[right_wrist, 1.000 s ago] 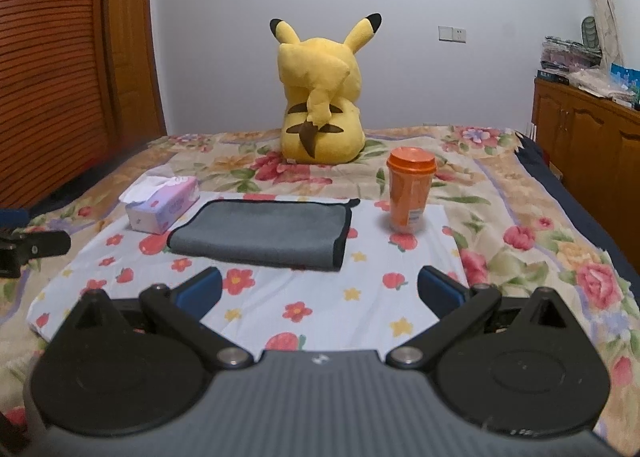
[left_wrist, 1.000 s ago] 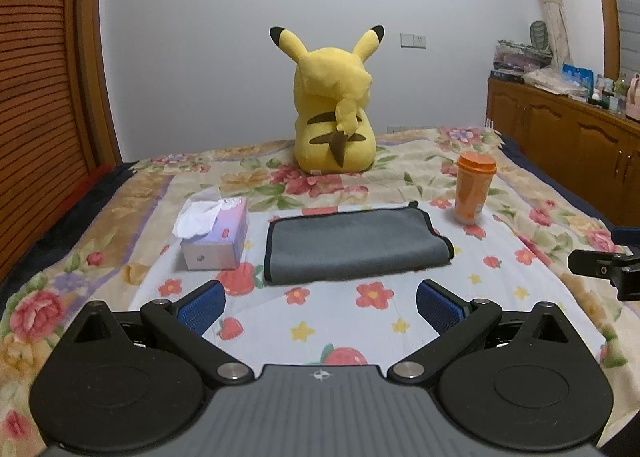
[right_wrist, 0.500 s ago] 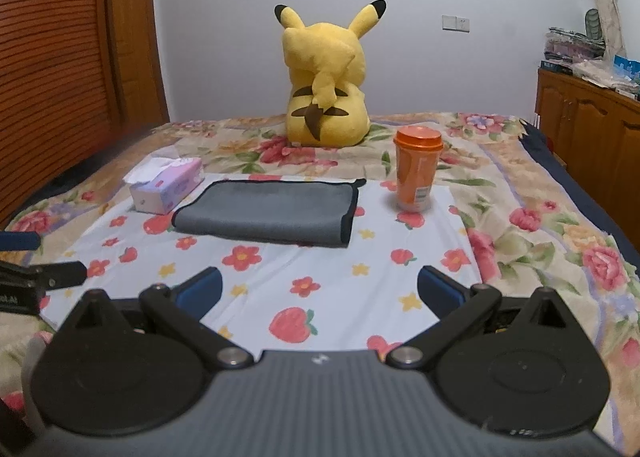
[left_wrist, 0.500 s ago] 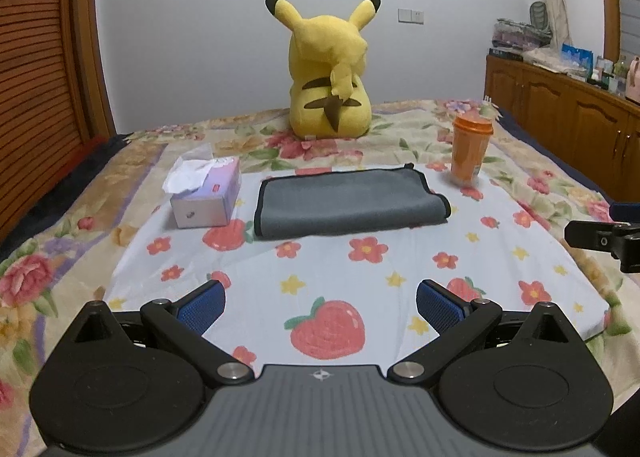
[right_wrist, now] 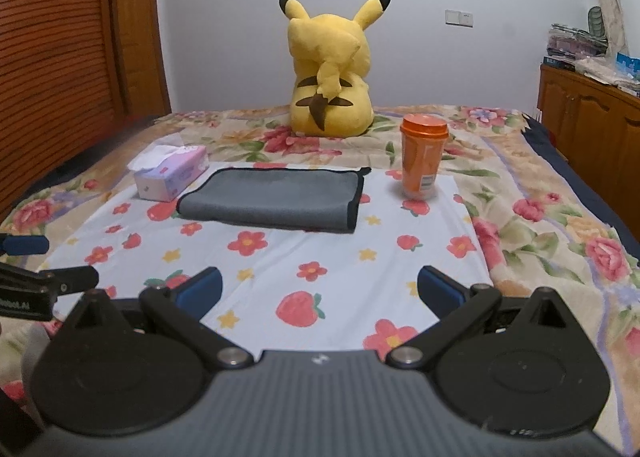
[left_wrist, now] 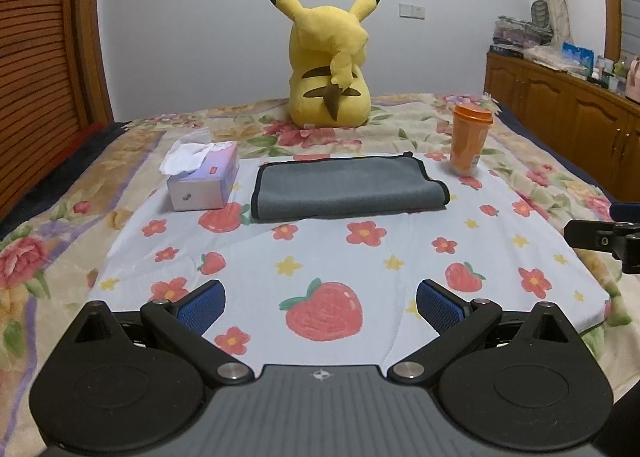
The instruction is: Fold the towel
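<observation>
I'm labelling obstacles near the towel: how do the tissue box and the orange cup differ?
The tissue box is a low lilac block left of the grey towel, with white tissue sticking out; the orange cup is a tall lidded cylinder standing upright to the towel's right. Both rest on the bedspread, apart from the towel.
</observation>
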The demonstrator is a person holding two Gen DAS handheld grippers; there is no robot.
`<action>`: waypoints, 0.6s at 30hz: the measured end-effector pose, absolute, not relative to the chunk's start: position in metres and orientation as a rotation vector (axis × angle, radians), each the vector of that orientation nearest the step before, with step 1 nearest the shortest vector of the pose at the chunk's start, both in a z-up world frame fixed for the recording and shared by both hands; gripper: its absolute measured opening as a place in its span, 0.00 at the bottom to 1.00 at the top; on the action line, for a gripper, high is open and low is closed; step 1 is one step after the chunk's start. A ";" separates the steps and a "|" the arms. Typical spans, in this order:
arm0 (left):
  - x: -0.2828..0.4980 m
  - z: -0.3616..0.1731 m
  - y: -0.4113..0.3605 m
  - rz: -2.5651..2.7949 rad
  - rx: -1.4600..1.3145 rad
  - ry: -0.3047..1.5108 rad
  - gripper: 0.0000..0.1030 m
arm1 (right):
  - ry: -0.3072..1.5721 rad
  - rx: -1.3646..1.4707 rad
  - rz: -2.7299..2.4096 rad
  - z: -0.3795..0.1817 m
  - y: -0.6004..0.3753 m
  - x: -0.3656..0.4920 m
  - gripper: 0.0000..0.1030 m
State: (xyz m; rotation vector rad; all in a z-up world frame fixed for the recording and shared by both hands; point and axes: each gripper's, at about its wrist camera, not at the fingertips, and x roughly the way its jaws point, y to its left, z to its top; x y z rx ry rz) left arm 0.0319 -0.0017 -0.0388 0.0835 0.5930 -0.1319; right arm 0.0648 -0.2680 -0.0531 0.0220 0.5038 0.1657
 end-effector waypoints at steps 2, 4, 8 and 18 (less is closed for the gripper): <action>0.031 -0.039 -0.001 -0.136 0.077 0.588 1.00 | 0.506 0.020 0.160 -0.054 -0.268 0.065 1.00; 0.030 -0.039 -0.002 -0.135 0.082 0.581 1.00 | 0.511 0.018 0.156 -0.056 -0.268 0.066 1.00; 0.027 -0.039 -0.004 -0.134 0.091 0.570 1.00 | 0.524 0.016 0.145 -0.059 -0.268 0.067 1.00; 0.016 -0.031 -0.004 -0.122 0.098 0.506 1.00 | 0.500 0.007 0.126 -0.056 -0.268 0.061 1.00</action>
